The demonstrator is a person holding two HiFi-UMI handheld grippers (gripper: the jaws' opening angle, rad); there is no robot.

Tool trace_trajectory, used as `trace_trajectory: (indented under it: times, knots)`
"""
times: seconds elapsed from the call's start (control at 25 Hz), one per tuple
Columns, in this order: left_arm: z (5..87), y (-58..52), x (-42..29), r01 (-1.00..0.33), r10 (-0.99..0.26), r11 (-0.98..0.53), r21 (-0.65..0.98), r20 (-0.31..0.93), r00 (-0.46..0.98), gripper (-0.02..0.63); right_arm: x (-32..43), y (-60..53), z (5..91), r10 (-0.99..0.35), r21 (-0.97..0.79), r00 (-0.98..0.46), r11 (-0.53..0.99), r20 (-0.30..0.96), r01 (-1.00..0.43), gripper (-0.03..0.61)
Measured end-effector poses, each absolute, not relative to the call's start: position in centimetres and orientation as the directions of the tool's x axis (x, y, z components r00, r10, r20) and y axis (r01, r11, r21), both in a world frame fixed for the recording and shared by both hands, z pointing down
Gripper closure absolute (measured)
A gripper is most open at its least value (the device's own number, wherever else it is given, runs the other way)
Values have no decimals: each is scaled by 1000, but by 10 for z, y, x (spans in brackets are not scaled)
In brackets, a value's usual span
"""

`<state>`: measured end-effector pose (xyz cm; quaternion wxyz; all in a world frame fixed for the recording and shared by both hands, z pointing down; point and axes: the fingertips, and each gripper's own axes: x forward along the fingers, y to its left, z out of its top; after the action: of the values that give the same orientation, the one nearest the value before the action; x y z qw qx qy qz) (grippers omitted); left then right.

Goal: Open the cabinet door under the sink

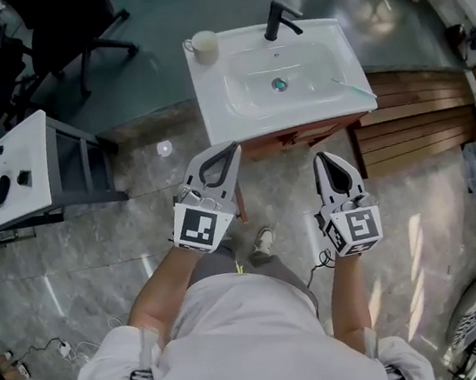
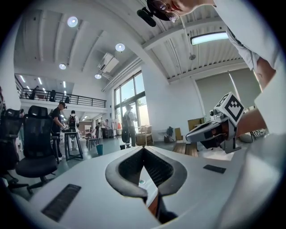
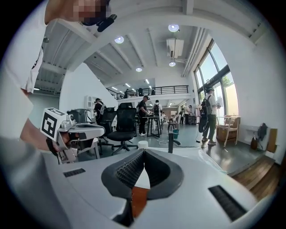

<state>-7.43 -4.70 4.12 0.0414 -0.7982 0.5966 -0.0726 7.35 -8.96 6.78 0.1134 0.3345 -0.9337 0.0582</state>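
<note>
Grey marbled floor (image 1: pixel 80 251) surrounds the sink (image 1: pixel 229 98), wooden cabinet (image 1: pixel 305 137) showing beneath its rim. Left hand-held gripper (image 1: pixel 232 148) and right hand-held gripper (image 1: pixel 320 157) hover before it, both pressed together, empty.

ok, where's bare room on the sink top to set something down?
Free: the left strip of the sink top, between the white cup and the front edge, and the front rim before the basin. Crowded: the back edge, holding cup and black faucet.
</note>
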Motion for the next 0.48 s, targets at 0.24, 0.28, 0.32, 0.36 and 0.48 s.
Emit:
trace_trajectory:
  times: [0.24,0.28,0.32,0.36,0.48]
  knots:
    - [0,-47,-66,-944,-962,-267,-193,2,271,601,100,-97,33,-645,-29,-738,748,198,-663,548]
    - [-6,-47,-65,-945,-963,-262,-196,-8,268,601,102,-98,28,-648,-27,-738,748,189,-663,548]
    - [-11,-46,-65,-946,-964,-257,-199,-16,266,601,104,-99,23,-649,-23,-739,748,180,-663,548]
    - [-17,-44,-65,-946,-965,-253,-201,-24,262,601,106,-99,18,-650,-19,-740,749,171,-662,548]
    - [-36,-37,-65,-954,-967,-234,-187,-51,248,601,112,-99,0,-653,-8,-744,751,140,-660,548]
